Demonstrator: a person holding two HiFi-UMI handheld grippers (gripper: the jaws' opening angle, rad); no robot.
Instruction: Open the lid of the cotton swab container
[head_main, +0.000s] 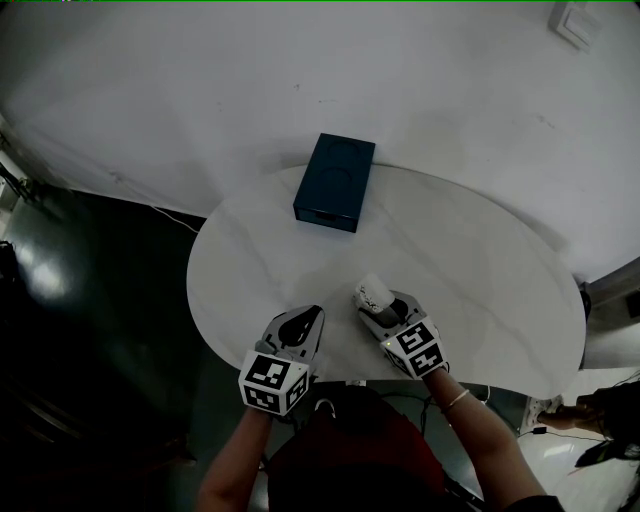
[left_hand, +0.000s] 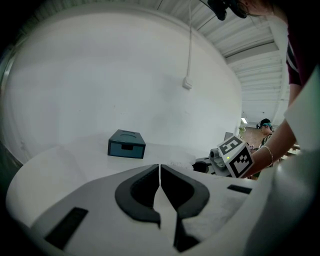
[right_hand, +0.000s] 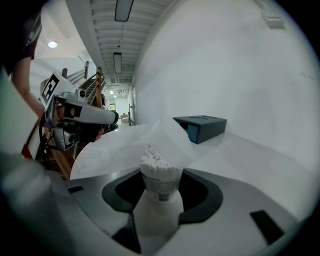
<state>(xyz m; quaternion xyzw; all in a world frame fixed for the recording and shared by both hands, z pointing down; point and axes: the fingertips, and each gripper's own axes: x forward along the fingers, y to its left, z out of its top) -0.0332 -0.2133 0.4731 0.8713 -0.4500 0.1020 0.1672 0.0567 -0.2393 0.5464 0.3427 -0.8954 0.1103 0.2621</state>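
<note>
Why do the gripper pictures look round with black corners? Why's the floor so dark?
Both gripper views: wide lenses bend straight lines and blacken the corners. Right gripper view: the cotton swab container is sharp; a ceiling lamp glares. Head view: white table bright, floor dim.

Round white desk w/ faint grey veining sits close up to a plain white wall. White rectangular switch plate on the wall, upper right. Dark glossy floor w/ pale light reflections at left. Thin white cable runs down the wall to a small fitting. Corridor beyond: ribbed white ceiling, long ceiling light strips, wooden rack.
</note>
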